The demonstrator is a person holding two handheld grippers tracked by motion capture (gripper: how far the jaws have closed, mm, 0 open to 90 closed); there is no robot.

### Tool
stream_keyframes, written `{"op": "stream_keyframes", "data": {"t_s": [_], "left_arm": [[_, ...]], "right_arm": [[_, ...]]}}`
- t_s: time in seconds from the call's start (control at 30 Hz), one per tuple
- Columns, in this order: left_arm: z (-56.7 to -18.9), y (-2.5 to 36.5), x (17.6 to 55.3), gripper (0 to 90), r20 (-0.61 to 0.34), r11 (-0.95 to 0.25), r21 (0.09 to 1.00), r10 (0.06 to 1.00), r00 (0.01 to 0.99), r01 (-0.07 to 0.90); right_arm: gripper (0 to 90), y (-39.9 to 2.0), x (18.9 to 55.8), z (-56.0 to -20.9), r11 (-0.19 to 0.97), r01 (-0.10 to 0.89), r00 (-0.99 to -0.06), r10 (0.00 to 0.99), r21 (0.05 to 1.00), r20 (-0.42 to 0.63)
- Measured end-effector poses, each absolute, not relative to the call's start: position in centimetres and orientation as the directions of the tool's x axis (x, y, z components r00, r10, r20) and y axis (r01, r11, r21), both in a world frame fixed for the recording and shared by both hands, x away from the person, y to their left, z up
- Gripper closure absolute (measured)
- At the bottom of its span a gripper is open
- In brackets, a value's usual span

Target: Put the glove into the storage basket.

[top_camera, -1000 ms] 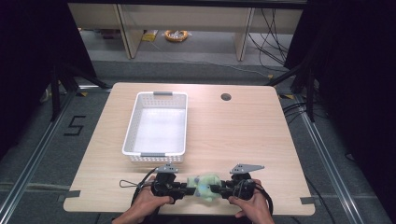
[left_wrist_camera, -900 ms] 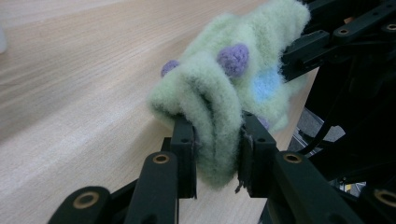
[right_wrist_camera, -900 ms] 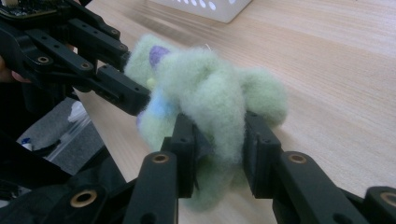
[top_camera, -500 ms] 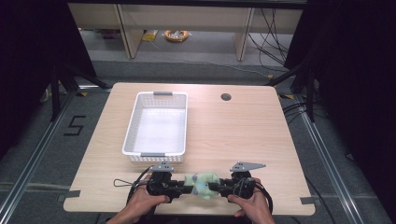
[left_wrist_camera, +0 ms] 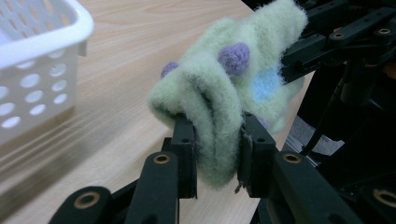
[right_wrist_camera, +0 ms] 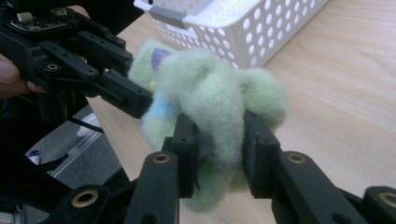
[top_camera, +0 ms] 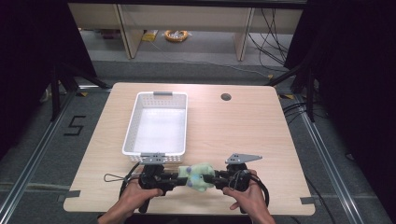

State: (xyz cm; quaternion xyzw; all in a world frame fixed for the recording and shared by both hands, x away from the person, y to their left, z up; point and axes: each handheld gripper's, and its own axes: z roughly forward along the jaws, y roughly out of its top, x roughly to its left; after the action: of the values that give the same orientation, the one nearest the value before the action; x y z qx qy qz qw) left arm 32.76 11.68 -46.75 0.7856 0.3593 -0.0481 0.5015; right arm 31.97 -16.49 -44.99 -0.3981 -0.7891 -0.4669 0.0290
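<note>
Close to the near edge of the table (top_camera: 243, 116), two hands are holding two grippers that are facing each other. The left gripper (top_camera: 173, 177) is pinching one end of a fuzzy green sock (top_camera: 198, 175), and the right gripper (top_camera: 215, 177) is pinching the other end. The sock is hanging between them, just above the wood, near the middle of the near edge.

The left gripper view is showing the sock up close: its black jaws are squeezing a thick fold of the sock (left_wrist_camera: 219, 98). The fluff is pale green, with round purple bumps and a light blue patch. The high view is too far off to show those spots well. The right gripper view is showing its own jaws squeezing the soft green wool (right_wrist_camera: 210, 102), and the other gripper biting in from the left.

Farther back, a white plastic basket (top_camera: 131, 130) with round holes is sitting toward the left side of the table. A small round hole (top_camera: 226, 97) is sitting near the far edge.

On the floor, left of the table, a mark like a "5" (top_camera: 74, 126) is showing.
</note>
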Motion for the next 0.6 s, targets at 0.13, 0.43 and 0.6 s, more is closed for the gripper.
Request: {"op": "stream_keyframes", "data": {"t_s": [0.13, 0.43, 0.6], "left_arm": [[-46.0, 12.3, 33.1, 71.0, -0.418, -0.239, 0.76, 0.533, 0.736, 0.605], [-43.9, 13.5, 34.0, 71.0, -0.394, -0.236, 0.776, 0.543, 0.742, 0.585], [-42.7, 14.0, 34.7, 71.0, -0.384, -0.237, 0.781, 0.548, 0.743, 0.578]], "right_arm": [[69.9, -15.9, 32.7, -44.5, 0.265, 0.634, -0.701, 0.595, 0.727, 0.394], [69.9, -14.5, 33.8, -42.2, 0.277, 0.618, -0.716, 0.585, 0.736, 0.381], [69.8, -14.1, 34.8, -41.3, 0.29, 0.583, -0.737, 0.582, 0.759, 0.345]]}}
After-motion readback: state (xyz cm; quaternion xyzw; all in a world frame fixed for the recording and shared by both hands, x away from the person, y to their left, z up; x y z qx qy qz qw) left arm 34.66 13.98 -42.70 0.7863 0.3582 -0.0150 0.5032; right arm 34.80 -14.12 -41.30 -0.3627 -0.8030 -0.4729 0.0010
